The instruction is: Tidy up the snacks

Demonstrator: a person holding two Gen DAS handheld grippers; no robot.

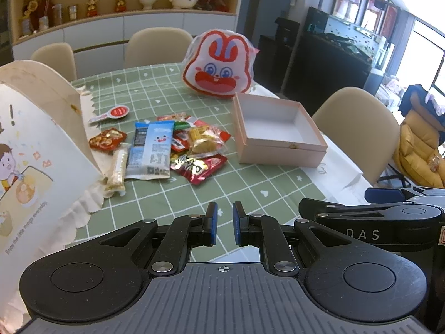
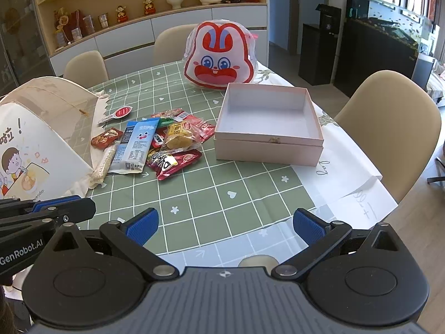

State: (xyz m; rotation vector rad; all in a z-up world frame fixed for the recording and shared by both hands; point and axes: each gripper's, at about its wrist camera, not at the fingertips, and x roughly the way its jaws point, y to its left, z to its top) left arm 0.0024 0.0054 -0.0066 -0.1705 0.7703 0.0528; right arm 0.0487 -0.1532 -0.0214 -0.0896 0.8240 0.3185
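A pile of wrapped snacks lies on the green checked tablecloth, also in the right wrist view. It includes a blue-and-white packet, a red packet and a yellow cake pack. An open, empty pink box stands right of the pile, also in the right wrist view. My left gripper hovers near the table's front edge, nearly closed and empty. My right gripper is open and empty, near the front edge.
A rabbit-face bag stands behind the box. A white mesh food cover with a cartoon print sits at the left. Beige chairs surround the table. White paper lies by the right edge.
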